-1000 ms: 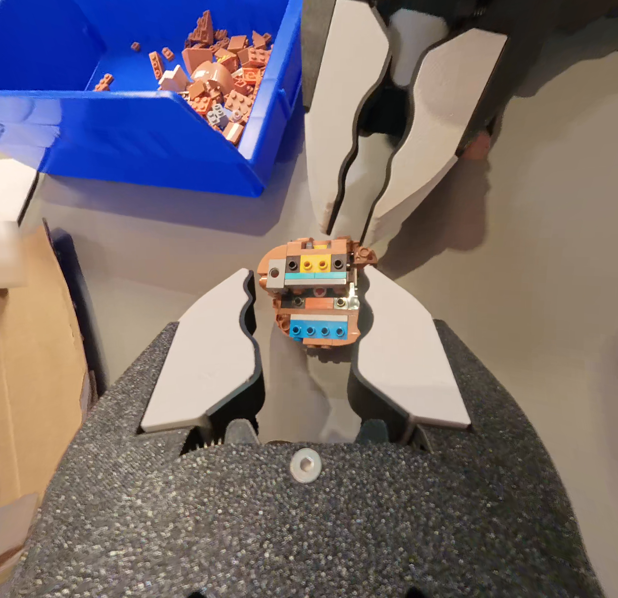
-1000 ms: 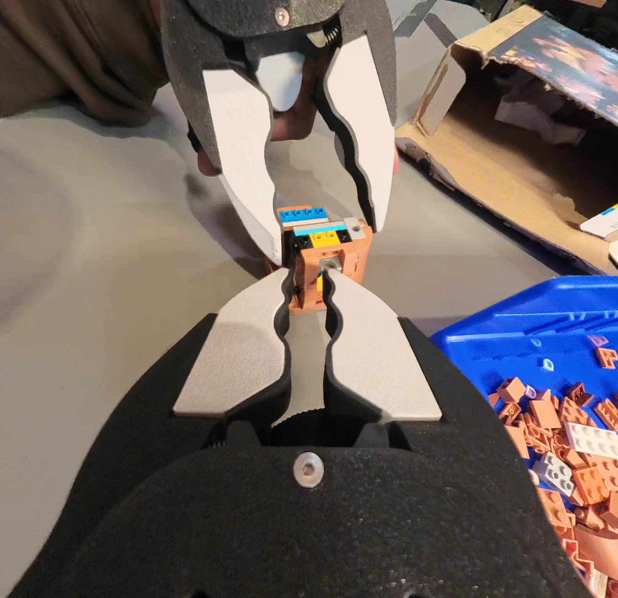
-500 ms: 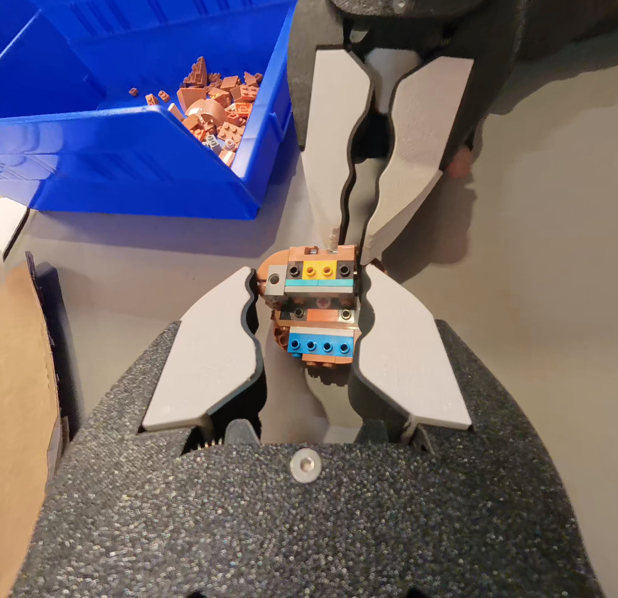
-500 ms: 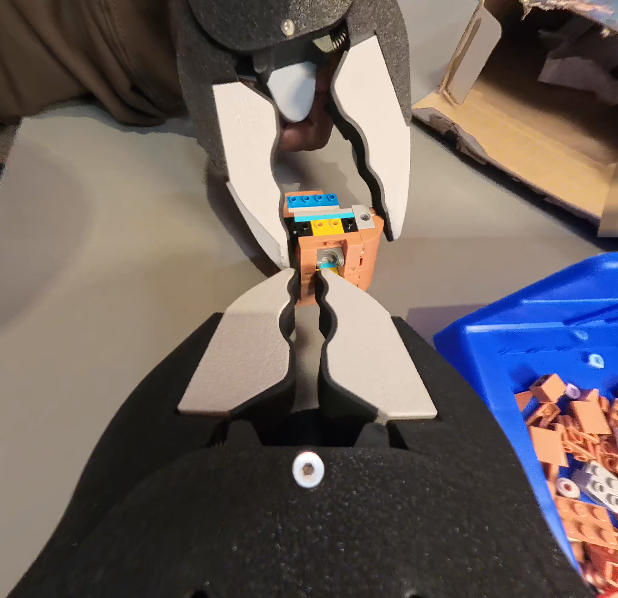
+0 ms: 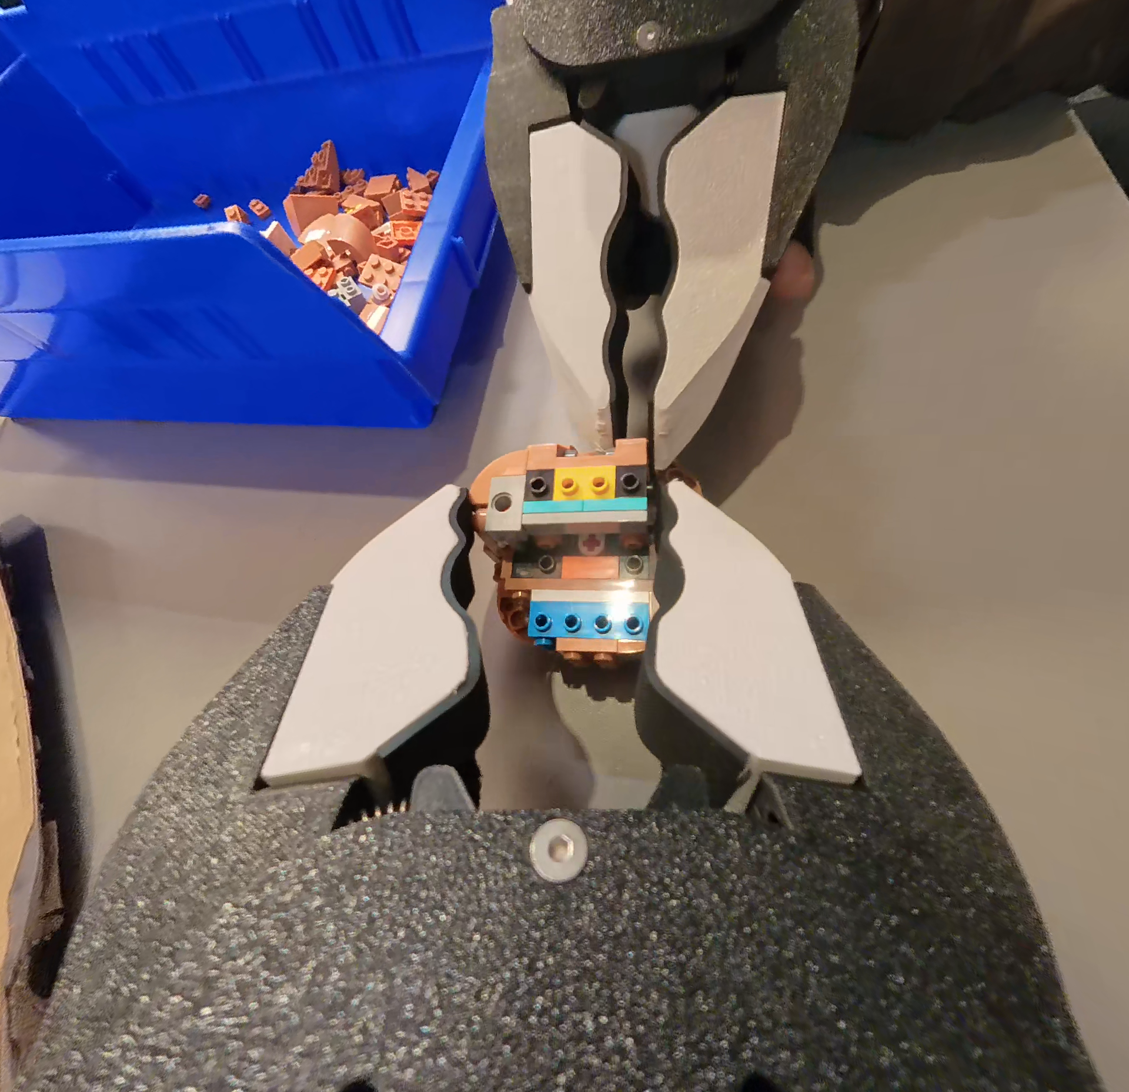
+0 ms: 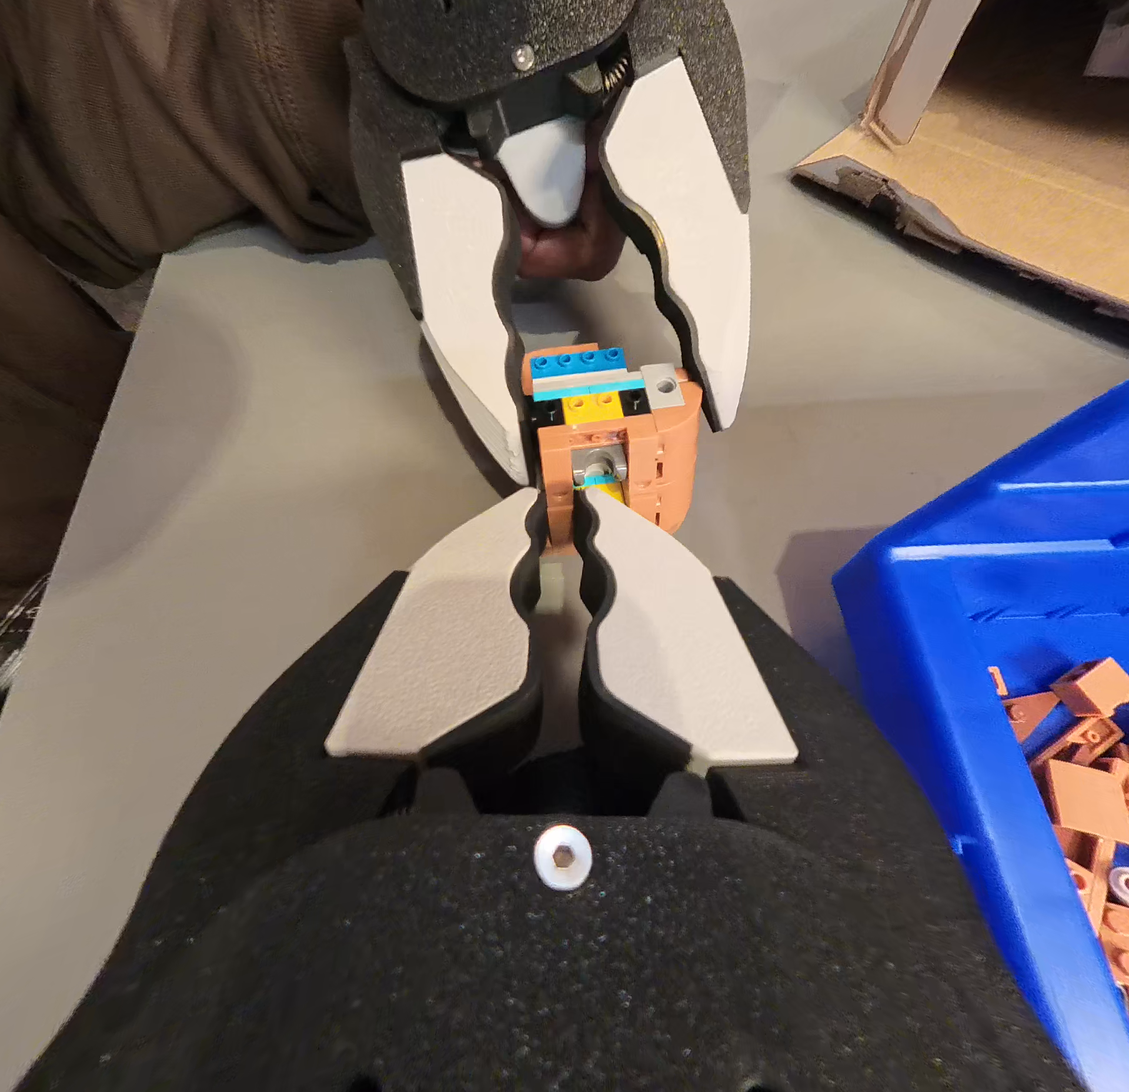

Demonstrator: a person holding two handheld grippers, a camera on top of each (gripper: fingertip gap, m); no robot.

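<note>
Left wrist view: my left tool (image 5: 565, 507) clamps brick model (image 5: 571, 549) above desk (image 5: 916, 513); blue bin (image 5: 232, 329) up-left of model.
Right wrist view: my right tool (image 6: 562, 500) pinches model's (image 6: 611, 452) brown front piece; bin (image 6: 977, 635) right of model.

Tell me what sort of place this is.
Probably a hobby or workshop table for toy-brick building: a plain grey tabletop, a blue bin of loose brown bricks, an opened cardboard box, and a part-built brick model held between two grippers.
</note>
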